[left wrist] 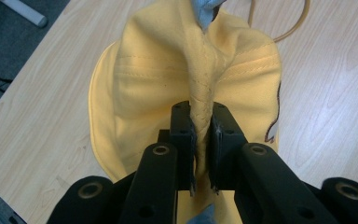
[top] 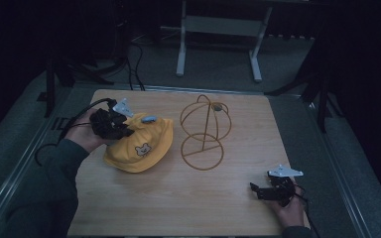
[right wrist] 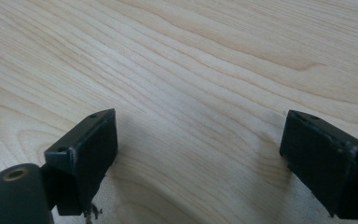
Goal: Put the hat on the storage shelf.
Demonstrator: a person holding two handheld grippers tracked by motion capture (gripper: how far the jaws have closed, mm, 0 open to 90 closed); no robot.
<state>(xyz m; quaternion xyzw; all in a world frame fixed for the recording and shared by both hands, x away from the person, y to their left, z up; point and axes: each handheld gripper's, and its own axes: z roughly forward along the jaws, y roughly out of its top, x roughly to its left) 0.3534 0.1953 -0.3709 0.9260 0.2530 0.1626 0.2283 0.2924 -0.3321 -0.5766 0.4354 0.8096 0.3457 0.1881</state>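
A yellow cloth hat [top: 141, 144] with a small bear patch lies on the left half of the wooden table [top: 178, 198]. My left gripper [top: 124, 128] is shut on a pinched fold of the hat [left wrist: 200, 88]; the fabric ridge runs up between its jaws, and the gripper [left wrist: 201, 135] holds it near the hat's edge. A blue tab [top: 149, 119] sticks out at the hat's top. A gold wire hat stand [top: 204, 131] rises to the right of the hat. My right gripper [top: 256, 190] rests low over the table's front right, open, its jaws wide apart over bare wood [right wrist: 200, 107].
A white-legged frame [top: 218, 39] stands on the dark floor beyond the table's far edge. Black cables [top: 136, 64] trail on the floor at back left. The table's metal rails run along both sides.
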